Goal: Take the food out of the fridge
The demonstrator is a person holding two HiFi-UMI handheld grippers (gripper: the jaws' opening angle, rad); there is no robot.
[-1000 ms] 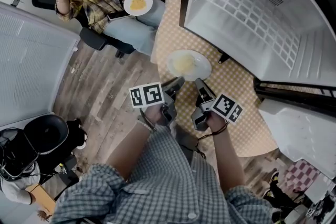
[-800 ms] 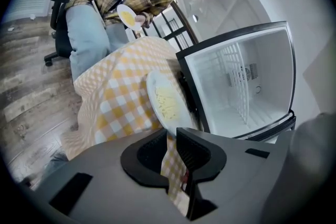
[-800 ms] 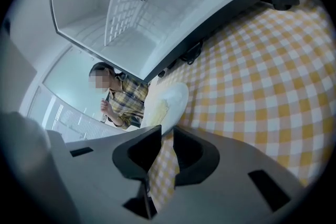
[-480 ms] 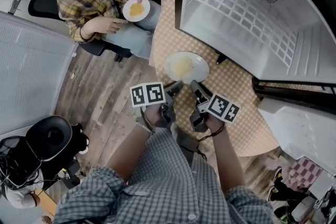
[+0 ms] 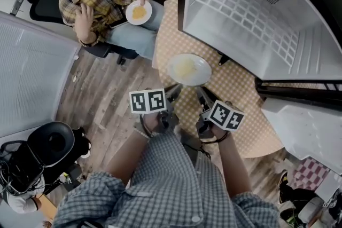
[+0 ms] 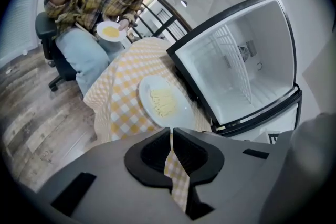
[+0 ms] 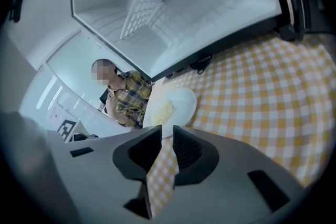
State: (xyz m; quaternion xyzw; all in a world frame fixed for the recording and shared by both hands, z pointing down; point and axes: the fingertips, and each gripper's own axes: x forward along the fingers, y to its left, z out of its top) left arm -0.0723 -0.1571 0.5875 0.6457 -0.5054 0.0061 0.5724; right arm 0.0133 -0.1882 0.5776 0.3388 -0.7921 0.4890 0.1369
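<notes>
A white plate (image 5: 189, 69) of pale yellow food rests on the yellow checked table, in front of the open fridge (image 5: 256, 13), whose white shelves show nothing on them. My left gripper (image 5: 175, 91) hovers just short of the plate's near rim. Its jaws have just been closing and now stand shut with nothing between them. My right gripper (image 5: 201, 92) hangs beside it with its jaws a narrow gap apart and empty. The plate (image 6: 163, 102) lies just beyond the left gripper (image 6: 171, 131), and the plate (image 7: 170, 105) shows the same way past the right gripper (image 7: 167, 127).
A person in a plaid shirt sits on an office chair beyond the table, holding a small plate of food (image 5: 138, 12). The fridge door (image 5: 304, 131) hangs open at the right. A white partition (image 5: 32, 72) and a black round stool (image 5: 51, 141) stand at the left.
Both grippers have rolled a little and drawn slightly back from the plate. The seated person's hand has dropped from the face to chest height. The plate has stayed in place.
</notes>
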